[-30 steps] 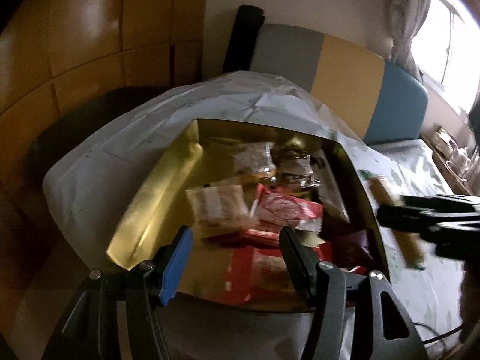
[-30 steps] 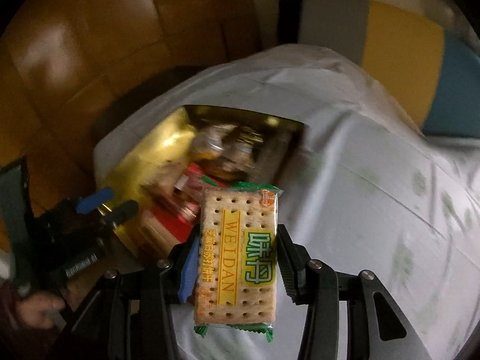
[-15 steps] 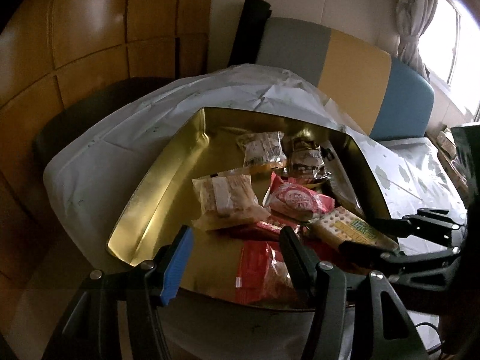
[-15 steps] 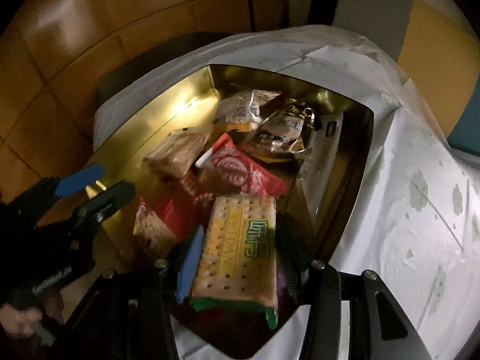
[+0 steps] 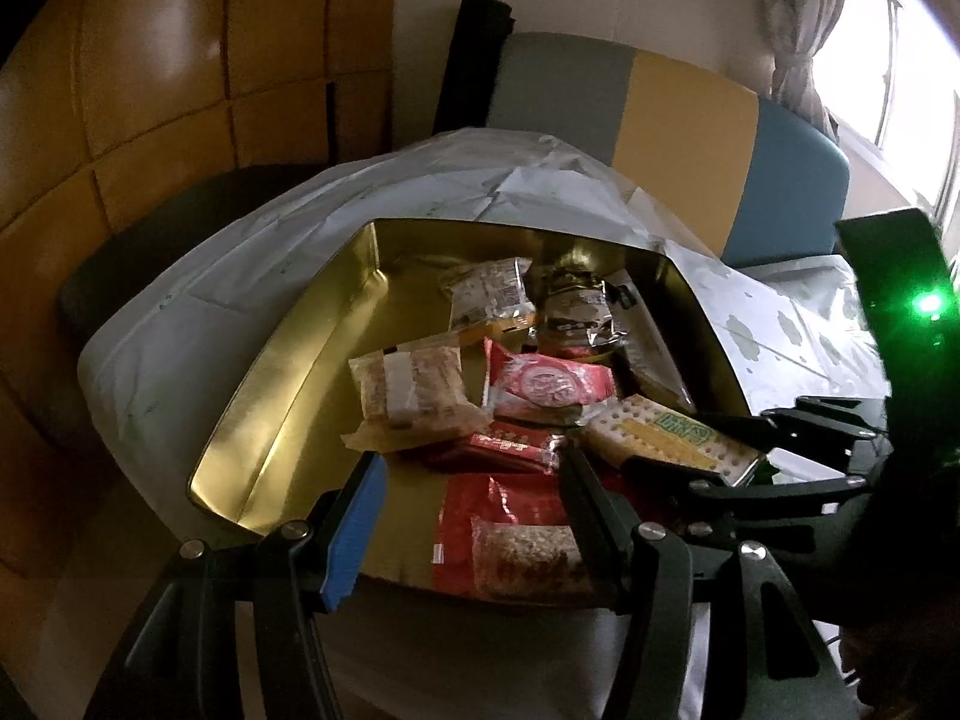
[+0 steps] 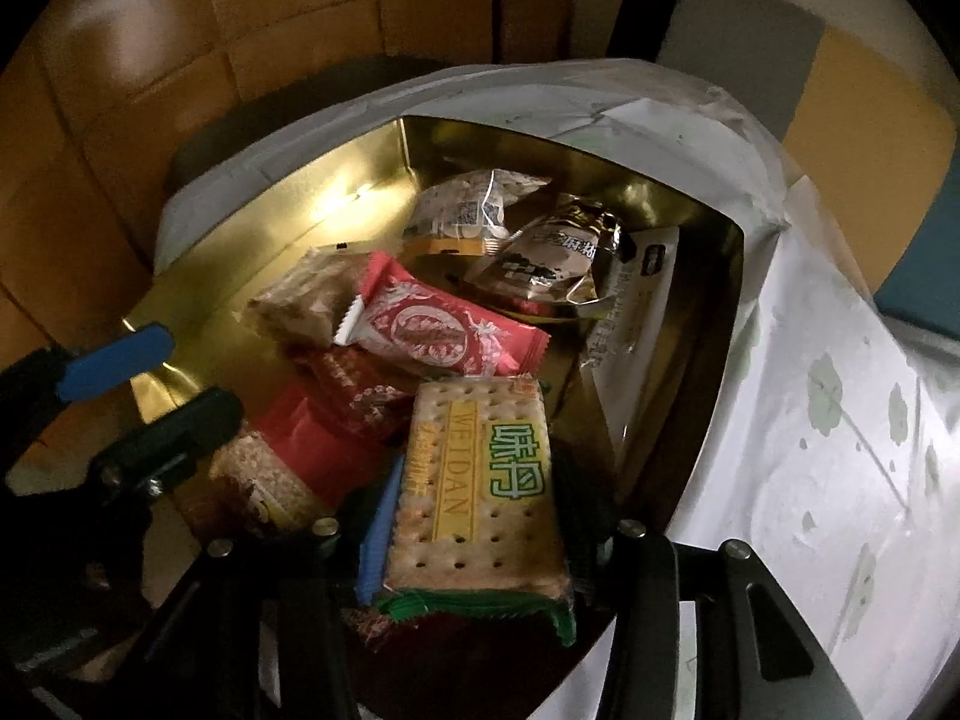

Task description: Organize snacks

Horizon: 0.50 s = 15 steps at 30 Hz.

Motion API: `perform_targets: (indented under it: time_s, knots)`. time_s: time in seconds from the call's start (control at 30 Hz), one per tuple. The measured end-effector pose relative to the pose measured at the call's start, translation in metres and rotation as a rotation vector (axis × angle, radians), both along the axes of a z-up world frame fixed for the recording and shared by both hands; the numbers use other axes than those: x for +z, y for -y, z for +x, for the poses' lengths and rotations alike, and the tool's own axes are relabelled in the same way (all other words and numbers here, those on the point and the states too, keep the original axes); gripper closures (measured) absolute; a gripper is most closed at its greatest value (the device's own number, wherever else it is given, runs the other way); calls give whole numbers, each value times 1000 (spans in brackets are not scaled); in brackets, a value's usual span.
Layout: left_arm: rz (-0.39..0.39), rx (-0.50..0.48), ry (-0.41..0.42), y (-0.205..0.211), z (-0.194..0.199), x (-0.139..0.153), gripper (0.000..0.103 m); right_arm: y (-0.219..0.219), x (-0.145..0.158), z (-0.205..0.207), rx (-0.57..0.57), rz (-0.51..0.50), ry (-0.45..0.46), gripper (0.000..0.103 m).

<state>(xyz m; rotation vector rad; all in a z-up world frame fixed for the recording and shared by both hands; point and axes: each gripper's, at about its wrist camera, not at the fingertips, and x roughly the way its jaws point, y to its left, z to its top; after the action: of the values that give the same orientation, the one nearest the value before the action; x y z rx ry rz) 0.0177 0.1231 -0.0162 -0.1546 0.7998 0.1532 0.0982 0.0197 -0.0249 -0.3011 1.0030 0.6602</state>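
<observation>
Gold tin, wide and shallow, sits on the white plastic sheet covering the worktop, and that tin is my landmark. My right tool is over its near right corner, clamped on the cracker packet, yellow band and green characters facing up, blue pad against one long edge and black pad against the other. From the left wrist view the same cracker packet lies low over the tin's right side, gripped by the right tool. My left tool hovers at the tin's near edge, jaws apart, nothing between them; below it, inside the tin, lies a red packet with a clear window. Further in, at the tin's middle, a red wrapper with a round emblem rests on other packets, with a pale cake in clear wrap to its left. Towards the tin's far wall sit a clear biscuit packet and a dark foil packet.
</observation>
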Motion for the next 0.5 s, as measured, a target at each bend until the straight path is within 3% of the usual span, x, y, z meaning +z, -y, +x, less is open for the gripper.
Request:
perform_targets:
  time_s: [0.13,0.27,0.5]
  knots:
    - [2,-5,7,2,-1,2,43,10,8,-5,-29,36,-4,40]
    - [15,-6,22,6,-5,7,43,30,22,-15,-95,105,33,35]
    - [38,-23,45,19,-12,13,43,66,34,-32,-246,110,116,29]
